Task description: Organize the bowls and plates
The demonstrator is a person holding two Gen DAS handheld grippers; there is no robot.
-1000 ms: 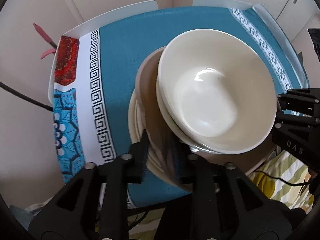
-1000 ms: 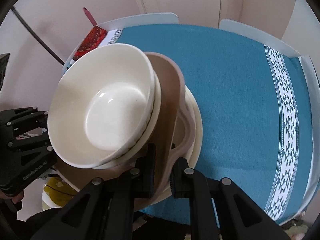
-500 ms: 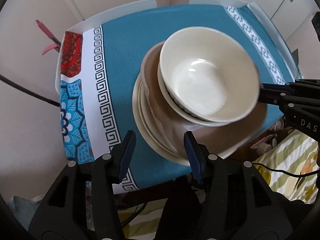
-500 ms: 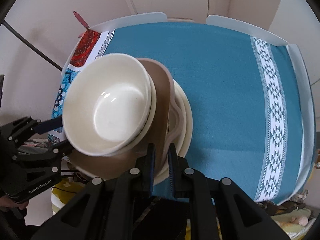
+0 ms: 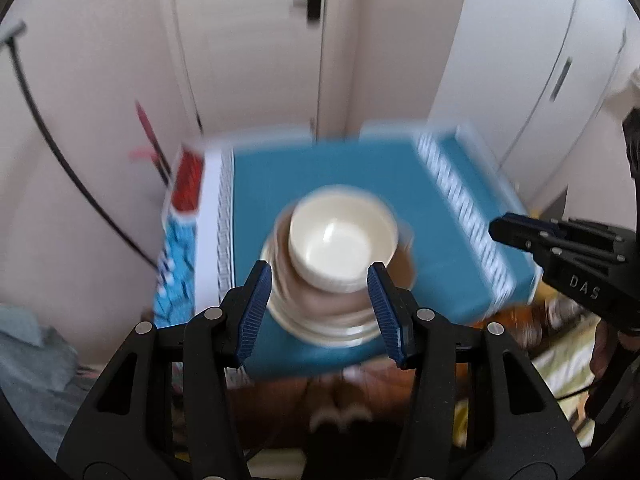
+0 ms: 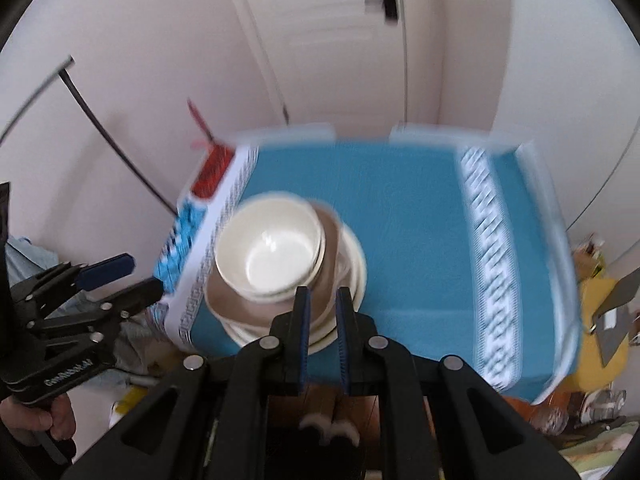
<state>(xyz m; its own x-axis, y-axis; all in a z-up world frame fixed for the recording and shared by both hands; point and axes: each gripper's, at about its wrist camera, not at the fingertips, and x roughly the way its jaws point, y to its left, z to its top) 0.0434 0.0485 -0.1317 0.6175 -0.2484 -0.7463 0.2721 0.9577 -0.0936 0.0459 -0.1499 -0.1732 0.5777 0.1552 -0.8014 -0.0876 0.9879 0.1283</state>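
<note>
A stack of dishes stands near the front edge of the blue-clothed table: cream bowls [image 5: 343,246] on a brown plate [image 5: 320,300] on cream plates [image 5: 332,330]. The stack also shows in the right wrist view, with the bowls [image 6: 272,252] on top. My left gripper [image 5: 320,312] is open and empty, pulled back above and in front of the stack. My right gripper [image 6: 322,332] has its jaws close together with a narrow gap, empty, also drawn back from the stack. Both views are blurred by motion.
The blue tablecloth [image 6: 400,220] has white patterned bands at left and right. White chair backs [image 6: 288,134] stand at the far edge. Cupboard doors and walls rise behind. Clutter lies on the floor at the right [image 6: 592,280].
Both grippers let go of the brown plate and drew back and up from the stack. The left jaws opened wide. The stack now rests on the table.
</note>
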